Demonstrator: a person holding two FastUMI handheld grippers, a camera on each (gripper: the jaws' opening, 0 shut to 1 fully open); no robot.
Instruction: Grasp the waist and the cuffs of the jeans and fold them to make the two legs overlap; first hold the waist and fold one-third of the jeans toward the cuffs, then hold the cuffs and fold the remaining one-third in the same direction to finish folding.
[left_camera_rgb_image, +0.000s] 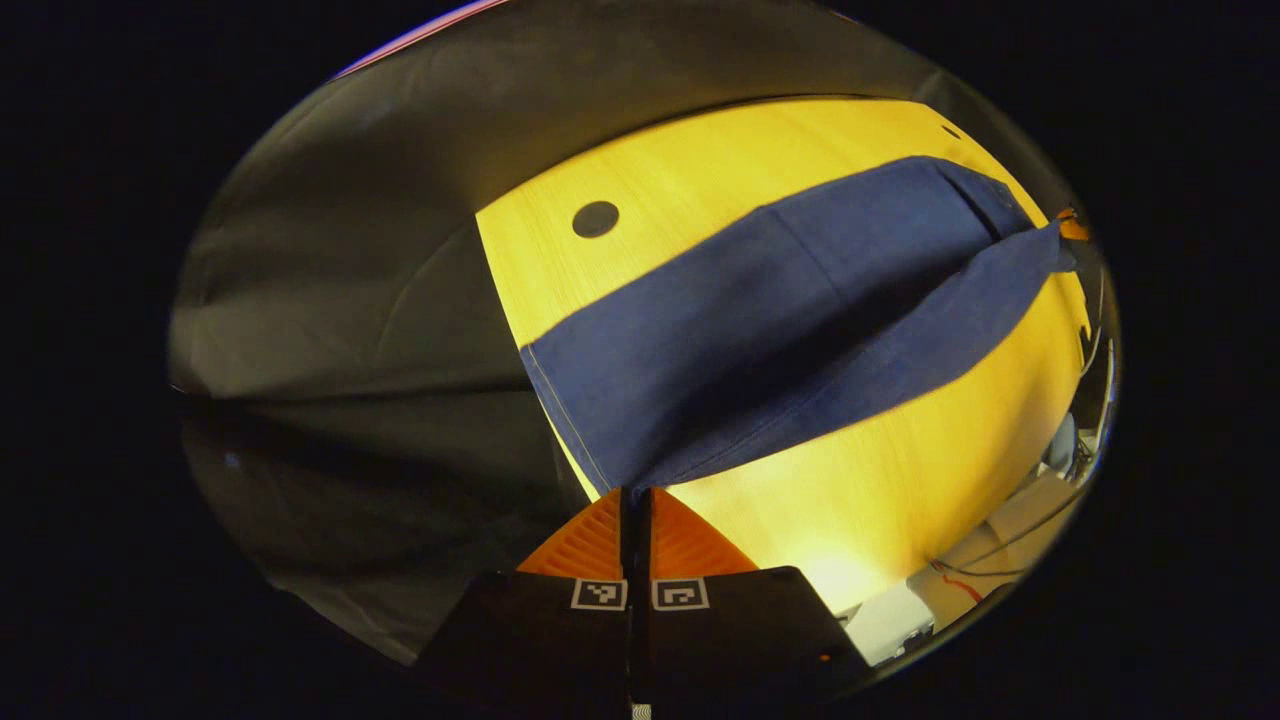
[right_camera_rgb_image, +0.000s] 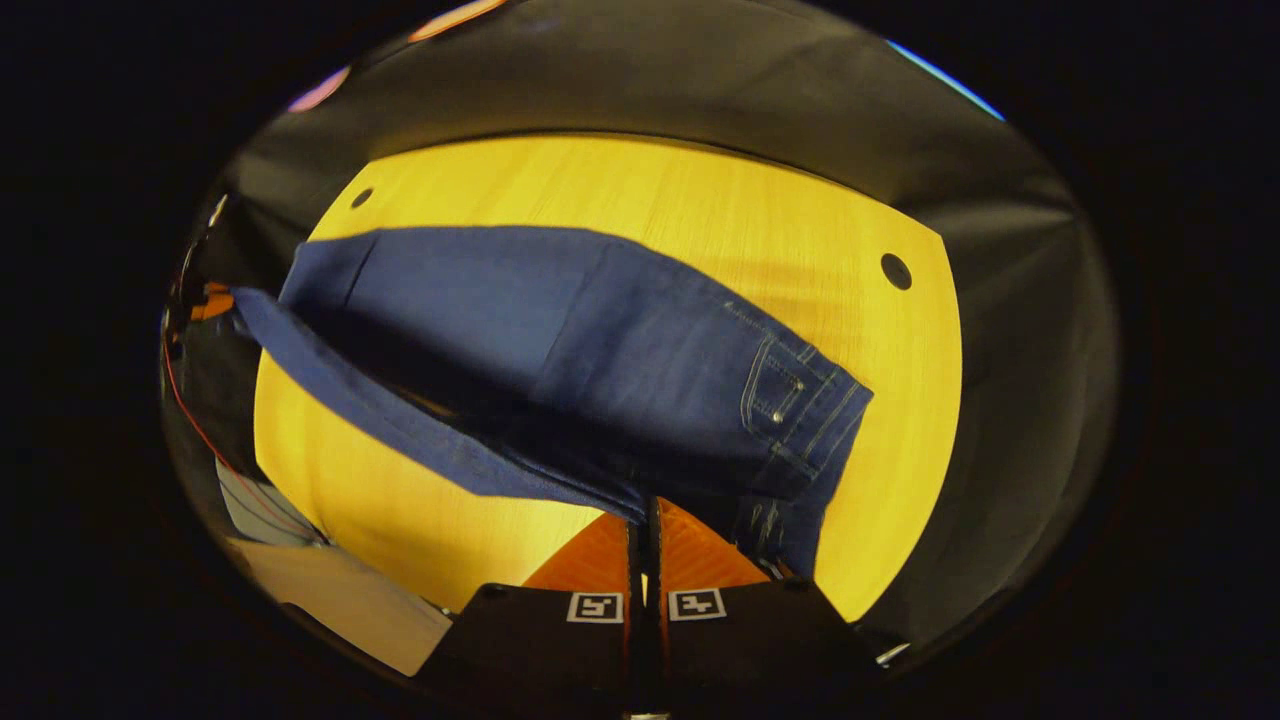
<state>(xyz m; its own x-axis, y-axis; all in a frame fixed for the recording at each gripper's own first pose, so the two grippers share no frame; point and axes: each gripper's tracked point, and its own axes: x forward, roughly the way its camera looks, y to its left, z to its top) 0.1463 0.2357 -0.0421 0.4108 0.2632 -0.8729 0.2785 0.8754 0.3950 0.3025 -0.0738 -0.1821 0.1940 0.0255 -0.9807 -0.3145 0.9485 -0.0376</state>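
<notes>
We are pinching the near cuff with the left gripper (left_camera_rgb_image: 636, 492) and the waist with the right gripper (right_camera_rgb_image: 646, 505), both fingers closed on the jeans (right_camera_rgb_image: 600, 330), lifting 1 leg to overlap the other on the tabletop (right_camera_rgb_image: 650, 190).

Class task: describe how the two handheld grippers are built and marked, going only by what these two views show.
Each gripper, left and right, has two wedge-shaped fingers with ribbed faces, mounted on dark, flat blocks. Each block carries a small square black-and-white marker near the finger base, one per side.
</notes>
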